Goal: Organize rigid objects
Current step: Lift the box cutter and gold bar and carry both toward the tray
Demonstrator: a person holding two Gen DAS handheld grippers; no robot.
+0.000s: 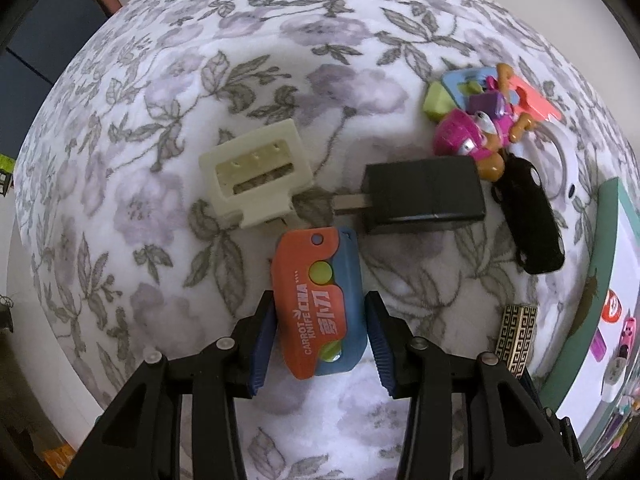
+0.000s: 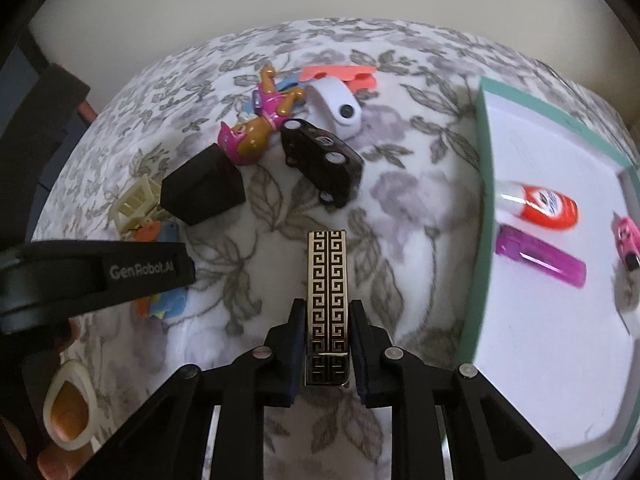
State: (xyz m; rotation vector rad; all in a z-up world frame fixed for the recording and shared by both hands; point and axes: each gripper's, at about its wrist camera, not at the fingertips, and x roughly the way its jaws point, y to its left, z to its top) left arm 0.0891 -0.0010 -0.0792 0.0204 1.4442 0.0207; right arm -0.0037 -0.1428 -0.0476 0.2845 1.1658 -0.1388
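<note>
My left gripper straddles an orange-and-blue carrot knife toy lying on the floral cloth; its left pad touches the toy, the right pad stands a little off it. My right gripper is shut on a gold-and-black patterned lighter, also seen in the left wrist view. A green-rimmed white tray lies to the right, holding a purple lighter, an orange-and-white item and a pink toy.
On the cloth lie a cream plastic block, a black plug adapter, a black toy car, a pink toy figure, a white band and coral and blue pieces. The left gripper's body reaches in from the left.
</note>
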